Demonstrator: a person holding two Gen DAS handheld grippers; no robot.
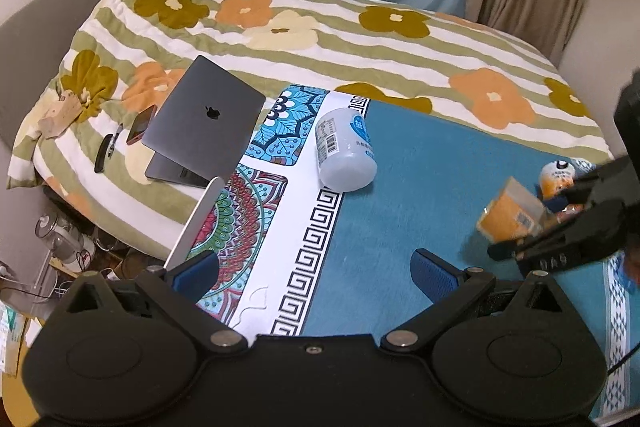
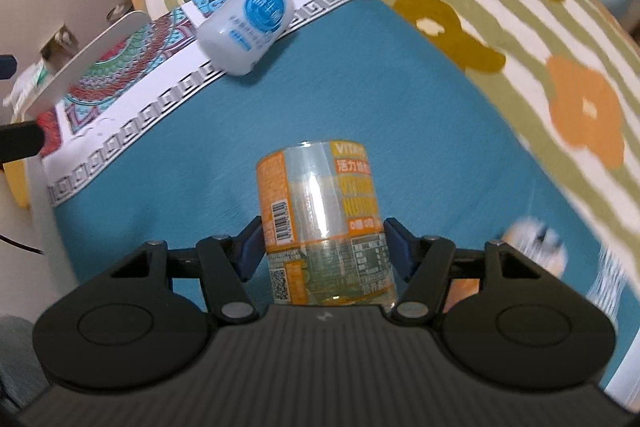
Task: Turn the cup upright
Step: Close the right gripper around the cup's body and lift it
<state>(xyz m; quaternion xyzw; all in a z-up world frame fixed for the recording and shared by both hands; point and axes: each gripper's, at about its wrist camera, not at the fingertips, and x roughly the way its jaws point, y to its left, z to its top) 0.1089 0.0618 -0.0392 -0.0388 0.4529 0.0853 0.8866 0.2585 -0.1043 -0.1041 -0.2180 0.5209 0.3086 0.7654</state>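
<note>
A clear cup with an orange label [image 2: 320,219] is clamped between the blue pads of my right gripper [image 2: 324,247], held above the teal mat. In the left wrist view the same cup [image 1: 512,215] is tilted at the right edge, in the right gripper [image 1: 532,243]. A white cup with a blue label [image 1: 346,151] lies on its side on the mat's white border; it also shows in the right wrist view [image 2: 248,27]. My left gripper [image 1: 316,271] is open and empty, well short of the white cup.
A teal patterned mat [image 1: 420,187] lies on a flowered bed cover [image 1: 320,39]. A grey laptop [image 1: 204,119] and a phone [image 1: 140,125] lie to the left. Another orange container [image 1: 558,177] stands at the right. Curtains hang behind.
</note>
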